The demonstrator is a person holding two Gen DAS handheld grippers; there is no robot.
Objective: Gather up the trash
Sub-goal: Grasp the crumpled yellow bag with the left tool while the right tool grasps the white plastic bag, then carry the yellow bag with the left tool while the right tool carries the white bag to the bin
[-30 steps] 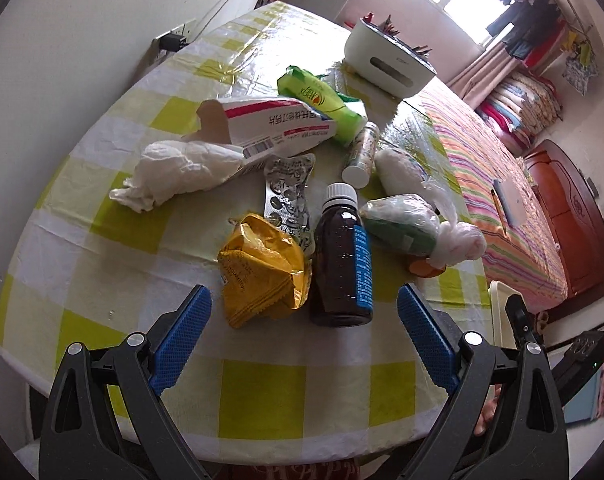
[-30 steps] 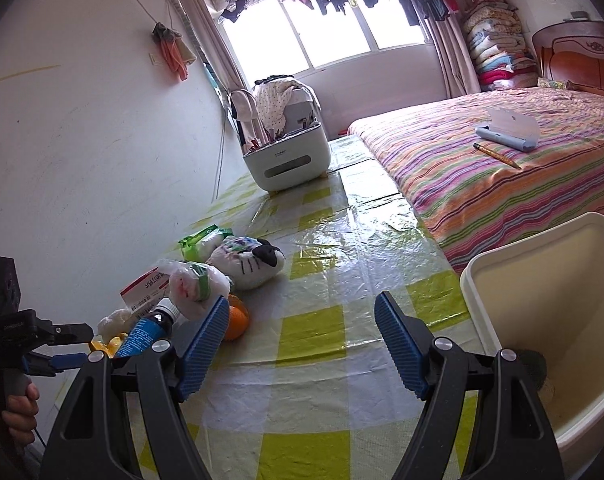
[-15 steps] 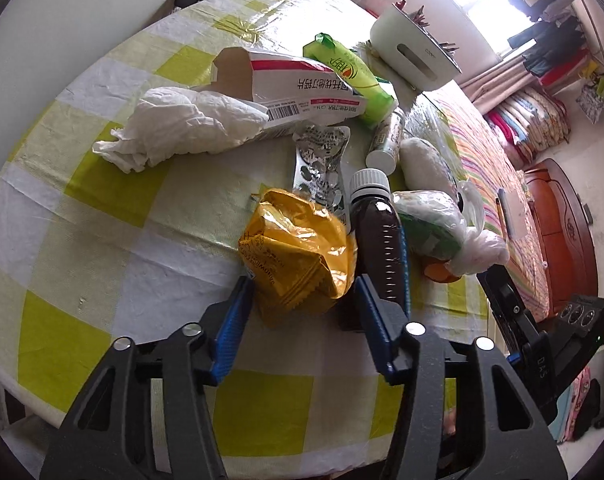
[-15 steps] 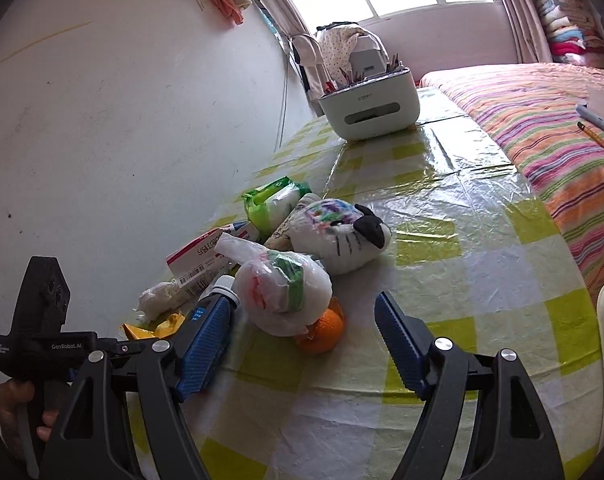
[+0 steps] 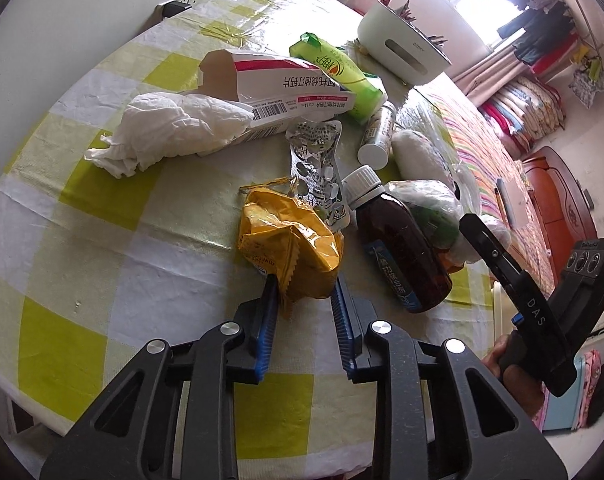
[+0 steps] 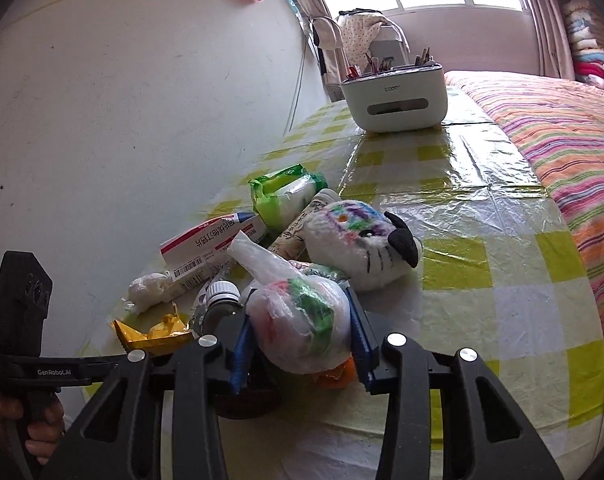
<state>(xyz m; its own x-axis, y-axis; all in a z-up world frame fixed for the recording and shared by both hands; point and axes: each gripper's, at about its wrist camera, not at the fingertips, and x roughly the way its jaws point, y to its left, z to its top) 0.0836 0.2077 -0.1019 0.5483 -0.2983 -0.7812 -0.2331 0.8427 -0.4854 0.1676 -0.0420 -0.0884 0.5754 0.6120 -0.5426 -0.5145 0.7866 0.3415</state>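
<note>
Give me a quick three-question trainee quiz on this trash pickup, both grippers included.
1. True or false: the left gripper has its jaws closed on the brown bottle.
2. What is the right gripper clamping?
A. plush cat
B. tied plastic bag
C. medicine box
3. Fill in: the white tissue lies against the open end of the ______.

Key:
1. False; it grips the yellow wrapper.
2. B, the tied plastic bag.
3. medicine box.
</note>
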